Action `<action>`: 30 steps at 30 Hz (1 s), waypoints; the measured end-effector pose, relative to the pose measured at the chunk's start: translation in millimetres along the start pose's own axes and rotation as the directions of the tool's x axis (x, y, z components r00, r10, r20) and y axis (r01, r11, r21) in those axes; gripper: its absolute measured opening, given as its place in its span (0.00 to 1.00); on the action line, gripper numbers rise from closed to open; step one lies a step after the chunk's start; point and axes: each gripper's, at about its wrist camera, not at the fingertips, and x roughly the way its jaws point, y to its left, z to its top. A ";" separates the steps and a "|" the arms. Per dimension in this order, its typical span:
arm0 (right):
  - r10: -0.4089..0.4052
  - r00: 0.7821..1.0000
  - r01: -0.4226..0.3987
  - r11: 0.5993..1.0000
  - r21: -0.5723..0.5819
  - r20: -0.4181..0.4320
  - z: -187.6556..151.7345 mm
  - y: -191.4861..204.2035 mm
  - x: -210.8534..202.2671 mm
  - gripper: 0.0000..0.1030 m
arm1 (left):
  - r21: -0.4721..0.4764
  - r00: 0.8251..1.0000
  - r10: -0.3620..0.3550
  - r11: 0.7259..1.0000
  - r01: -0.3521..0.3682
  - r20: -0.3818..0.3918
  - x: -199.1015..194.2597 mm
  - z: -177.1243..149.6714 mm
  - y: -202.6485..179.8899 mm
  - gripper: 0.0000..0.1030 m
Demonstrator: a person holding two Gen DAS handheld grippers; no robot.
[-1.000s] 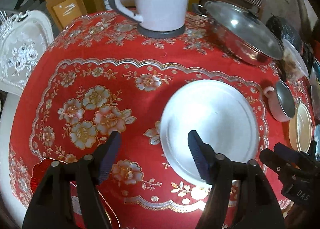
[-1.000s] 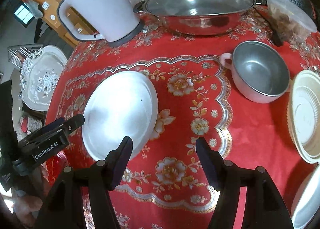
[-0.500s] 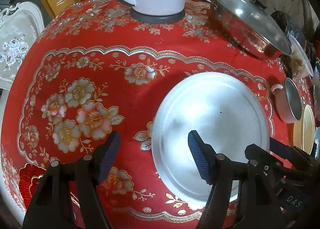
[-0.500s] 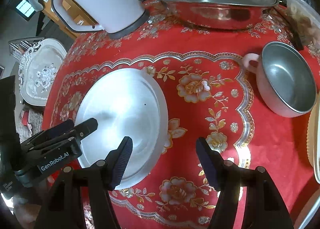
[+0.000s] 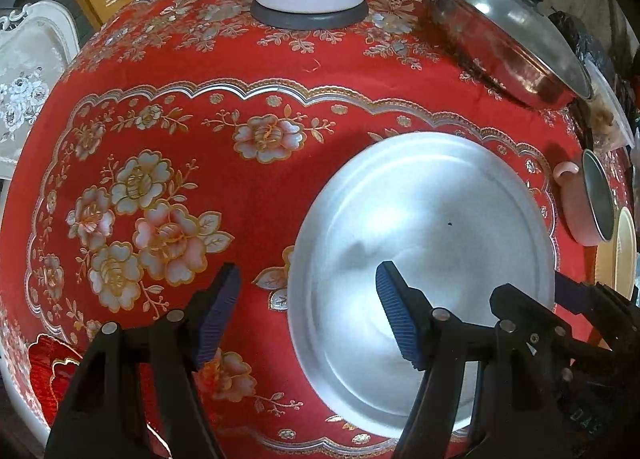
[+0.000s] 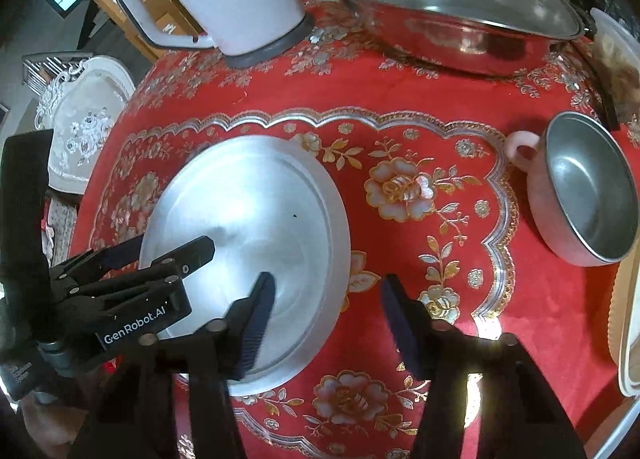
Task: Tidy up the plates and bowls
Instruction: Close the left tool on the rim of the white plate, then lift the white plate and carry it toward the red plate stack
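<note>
Two spread claws (image 5: 308,315) (image 6: 326,319), one plate (image 5: 432,219)

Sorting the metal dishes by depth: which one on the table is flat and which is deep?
The silver plate between the two grippers is flat. The pink-handled metal bowl, far right beside the cream dish, is deep.

White letters spell "GenRobot.AI" on the black body of the left gripper (image 6: 120,259) — this shows in the right wrist view, just left of the round silver metal plate (image 6: 248,227). Lower down on the same black tool there is more small pale writing, too blurry to read. In the left wrist view, faint letters "DAS" stand on the black right gripper (image 5: 552,299), right of that plate.
</note>
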 end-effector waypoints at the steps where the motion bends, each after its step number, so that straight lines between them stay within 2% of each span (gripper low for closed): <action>1: 0.002 1.000 -0.002 1.000 0.002 -0.007 -0.3 -0.4 1.8 0.35 | 0.002 1.000 0.000 1.000 0.000 -0.003 1.2 0.1 -0.8 0.67; 4: 0.014 1.000 -0.014 1.000 0.009 -0.019 -0.7 -2.9 4.7 0.15 | 0.019 1.000 0.009 1.000 -0.009 0.001 4.1 0.2 -5.0 0.67; 6: 0.018 1.000 -0.018 1.000 0.017 -0.014 -1.8 -5.2 4.4 0.12 | 0.030 1.000 0.011 0.999 -0.011 0.013 4.4 -0.6 -6.8 0.65; 8: 0.020 1.000 -0.020 1.000 0.021 -0.003 -2.7 -7.7 2.0 0.10 | 0.047 1.000 0.000 0.999 -0.001 0.009 6.1 -1.6 -9.6 0.34; 10: 0.024 1.000 -0.024 0.999 0.023 0.001 -4.2 -9.0 -0.6 0.10 | 0.056 1.000 -0.018 0.998 0.018 -0.004 7.7 -3.5 -13.0 0.28; 19: -0.006 0.999 0.006 1.000 0.001 0.040 -12.1 -3.2 -28.7 0.10 | 0.073 0.999 -0.032 0.997 0.031 0.013 -12.2 -14.8 -15.5 0.27; 30: 0.029 0.996 -0.025 0.999 -0.047 0.087 -23.1 34.6 -67.4 0.10 | 0.046 0.997 -0.043 0.998 0.041 0.056 -62.3 -36.6 12.9 0.27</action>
